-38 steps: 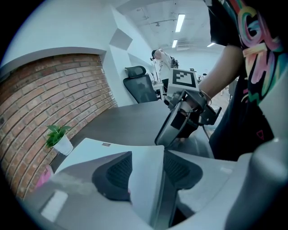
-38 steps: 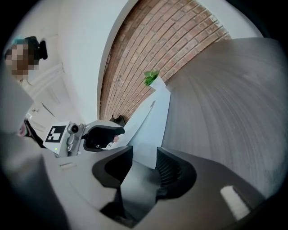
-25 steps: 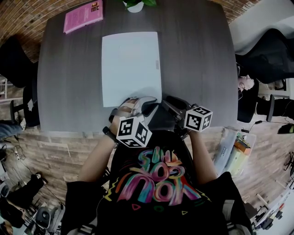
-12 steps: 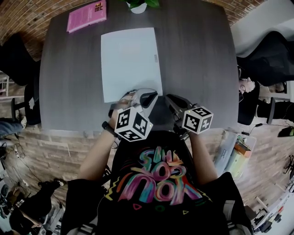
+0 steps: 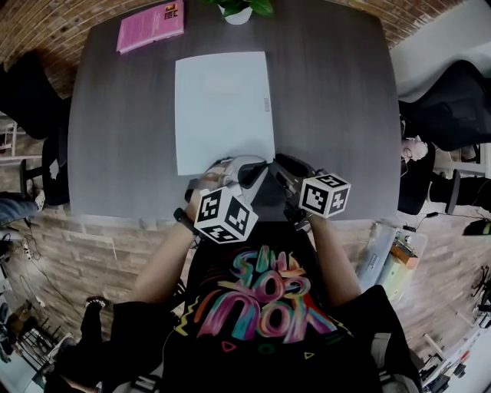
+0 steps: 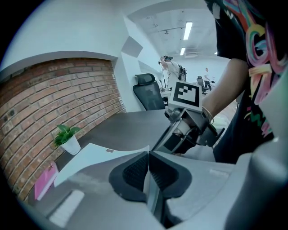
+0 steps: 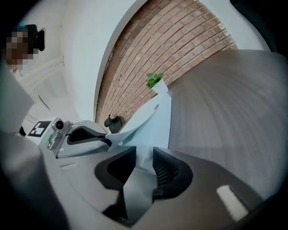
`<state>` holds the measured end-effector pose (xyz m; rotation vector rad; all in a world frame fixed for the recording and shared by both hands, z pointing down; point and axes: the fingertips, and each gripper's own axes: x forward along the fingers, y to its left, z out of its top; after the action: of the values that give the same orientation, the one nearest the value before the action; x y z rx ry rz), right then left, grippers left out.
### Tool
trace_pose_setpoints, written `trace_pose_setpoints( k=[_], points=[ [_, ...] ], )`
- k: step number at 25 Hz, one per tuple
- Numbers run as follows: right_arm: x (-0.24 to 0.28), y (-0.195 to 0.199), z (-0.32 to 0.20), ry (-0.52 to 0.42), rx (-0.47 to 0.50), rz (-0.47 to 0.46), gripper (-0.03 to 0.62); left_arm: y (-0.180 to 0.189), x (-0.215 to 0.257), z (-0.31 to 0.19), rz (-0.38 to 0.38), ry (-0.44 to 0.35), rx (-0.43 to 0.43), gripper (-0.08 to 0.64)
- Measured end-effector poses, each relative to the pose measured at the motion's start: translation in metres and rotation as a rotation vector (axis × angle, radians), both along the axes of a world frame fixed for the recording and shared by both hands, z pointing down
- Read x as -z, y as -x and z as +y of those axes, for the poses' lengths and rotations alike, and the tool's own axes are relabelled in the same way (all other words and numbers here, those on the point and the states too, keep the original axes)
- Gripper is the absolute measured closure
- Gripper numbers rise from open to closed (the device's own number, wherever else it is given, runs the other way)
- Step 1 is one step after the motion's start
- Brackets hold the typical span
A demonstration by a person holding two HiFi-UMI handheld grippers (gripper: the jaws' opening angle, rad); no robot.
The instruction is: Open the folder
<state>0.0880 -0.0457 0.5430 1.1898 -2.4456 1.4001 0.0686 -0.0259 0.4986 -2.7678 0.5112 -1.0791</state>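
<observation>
Pinching the lifted near corner of the folder (image 5: 224, 111), the left gripper (image 6: 147, 153) keeps its jaws closed; the right gripper (image 7: 143, 153) jaws, just opening, straddle that corner.

Folder (image 5: 222, 111), at the left claw (image 6: 147, 153): pale, smooth, matt, plastic-like sheet. Table (image 5: 330, 115) under it: dark, matt wood-grain. Wall (image 6: 58, 99) beyond: rough brick.

In the head view the folder's (image 5: 222, 107) near edge is hidden behind the left gripper (image 5: 257, 167) and right gripper (image 5: 280, 163). The top edge cuts off the potted plant (image 5: 238, 9). Print on the pink booklet (image 5: 151, 25) and the folder's label (image 5: 266, 104) is too small to read.
</observation>
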Motion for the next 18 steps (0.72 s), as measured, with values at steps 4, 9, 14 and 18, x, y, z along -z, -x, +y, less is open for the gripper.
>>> trace_pose_setpoints(
  k=[4,9,14,18],
  points=[
    [-0.004,-0.002,0.0,0.011,-0.008,0.001,0.439,0.001,0.005,-0.001,0.018,-0.012,0.01,0.553],
    [-0.005,-0.003,0.001,0.017,-0.024,0.003,0.436,0.007,0.019,-0.006,0.063,-0.025,0.034,0.556],
    [-0.005,-0.004,0.002,0.015,-0.031,0.018,0.436,0.012,0.031,-0.011,0.107,-0.029,0.067,0.558],
    [-0.005,-0.005,0.003,0.017,-0.033,0.032,0.436,0.016,0.039,-0.011,0.126,-0.037,0.074,0.558]
  ],
)
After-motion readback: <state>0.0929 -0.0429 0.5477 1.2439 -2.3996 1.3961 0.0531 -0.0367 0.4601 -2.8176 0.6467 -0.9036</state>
